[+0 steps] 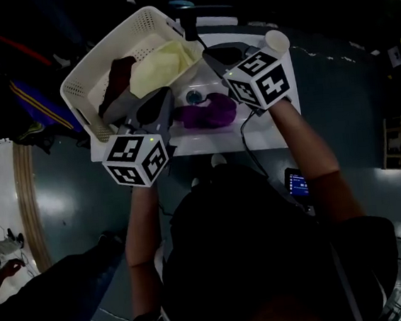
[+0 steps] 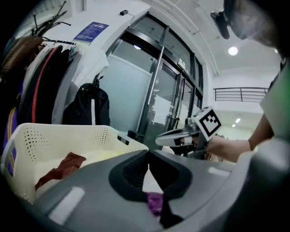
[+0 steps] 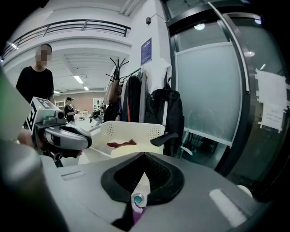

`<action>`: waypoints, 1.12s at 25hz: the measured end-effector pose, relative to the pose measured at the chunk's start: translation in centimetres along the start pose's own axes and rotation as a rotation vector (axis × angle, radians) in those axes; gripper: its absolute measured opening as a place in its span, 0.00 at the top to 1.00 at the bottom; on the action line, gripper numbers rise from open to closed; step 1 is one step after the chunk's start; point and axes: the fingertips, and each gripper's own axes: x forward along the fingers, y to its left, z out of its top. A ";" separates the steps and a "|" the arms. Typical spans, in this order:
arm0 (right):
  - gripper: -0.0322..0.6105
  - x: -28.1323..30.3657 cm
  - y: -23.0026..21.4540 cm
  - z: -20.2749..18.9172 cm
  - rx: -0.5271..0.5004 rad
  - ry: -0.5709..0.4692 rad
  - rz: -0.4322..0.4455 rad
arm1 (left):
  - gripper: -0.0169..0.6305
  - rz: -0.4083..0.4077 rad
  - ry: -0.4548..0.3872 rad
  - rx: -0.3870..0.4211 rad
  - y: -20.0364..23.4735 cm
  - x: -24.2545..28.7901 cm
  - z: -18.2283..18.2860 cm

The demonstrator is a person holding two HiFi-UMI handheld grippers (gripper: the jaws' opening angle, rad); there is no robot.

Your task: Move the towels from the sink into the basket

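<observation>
- Left gripper (image 2: 148, 153): my jaws stand together at the tips and grip nothing. The purple seen in the gap below them is cloth lying underneath, not held.
- Right gripper (image 3: 144, 156): my jaws are fully closed and empty. The drain (image 3: 137, 198) and a strip of purple show through the gap beneath.
- Location of the work: the purple towel (image 1: 208, 112) lies bunched in the white sink (image 1: 262, 132), just beside the drain and between my two grippers. It is the only towel I can see there.
- Basket (image 1: 81, 79): it sits against the sink on my left. It already holds a maroon towel (image 1: 117, 79) and a pale yellow towel (image 1: 162, 64), with room on top.
- Expected handling: soft, limp and light. It should sag and trail when lifted, and it may be damp and heavier than it looks; I cannot tell.
- Grip point: take a raised fold near the middle of the heap, pinching several layers. A hold on one edge would probably let the rest drag over the sink rim.
- Required first: open the jaws before descending.
- Hazard: a white cup (image 1: 277, 41) stands on the far right corner of the sink; keep the right gripper away from it.
</observation>
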 end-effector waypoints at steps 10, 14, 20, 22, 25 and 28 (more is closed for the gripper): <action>0.95 -1.5 -1.7 -5.6 0.084 0.068 -0.050 | 0.97 -0.135 0.061 0.014 -4.0 3.0 -2.9; 0.95 -1.3 -1.9 -7.9 0.103 0.103 -0.050 | 0.97 -0.164 0.092 0.004 -4.9 4.0 -4.6; 0.95 -0.2 -1.4 -11.4 0.122 0.160 -0.023 | 0.97 -0.182 0.145 -0.014 -5.0 5.1 -7.9; 0.95 0.1 -1.1 -12.6 0.127 0.181 -0.008 | 0.97 -0.180 0.164 -0.022 -4.8 5.2 -9.0; 0.95 0.7 -0.5 -14.4 0.141 0.208 0.025 | 0.97 -0.172 0.186 -0.033 -4.6 5.4 -10.3; 0.95 1.3 0.1 -15.8 0.152 0.231 0.064 | 0.97 -0.164 0.206 -0.033 -4.4 5.7 -11.3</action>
